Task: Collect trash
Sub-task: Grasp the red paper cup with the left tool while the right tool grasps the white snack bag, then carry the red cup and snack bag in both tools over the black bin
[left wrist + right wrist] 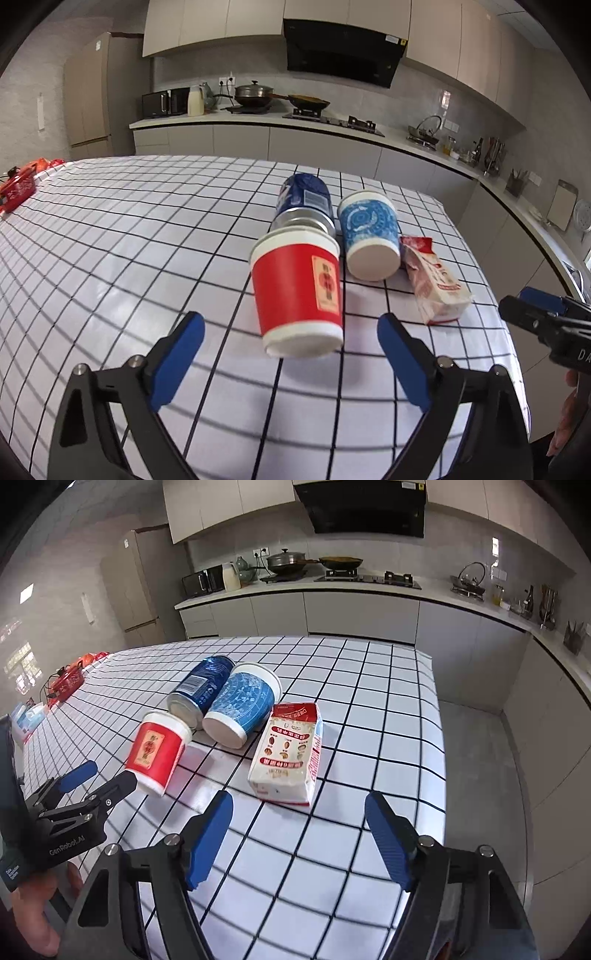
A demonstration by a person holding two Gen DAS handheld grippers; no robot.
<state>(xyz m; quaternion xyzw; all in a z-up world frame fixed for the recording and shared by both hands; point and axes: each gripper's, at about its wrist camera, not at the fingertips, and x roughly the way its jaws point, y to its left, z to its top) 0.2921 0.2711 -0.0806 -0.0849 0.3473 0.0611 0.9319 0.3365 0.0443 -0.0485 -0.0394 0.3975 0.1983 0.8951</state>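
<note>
Both grippers spread, nothing between fingers: left gripper (290, 332) faces tipped red cup (297, 291), right gripper (299, 814) faces carton (286, 753) on checked table (369, 716).

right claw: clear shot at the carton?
Probably yes. The right claw is open and lined up on the carton, with only bare checked cloth between. The blue cup lies beside the carton, not in the way.

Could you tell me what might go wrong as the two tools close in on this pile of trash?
The red cup lies on its side against the blue can, so a nudge from the open left tool could roll either. The carton lies flat; the right tool might slide it.
</note>
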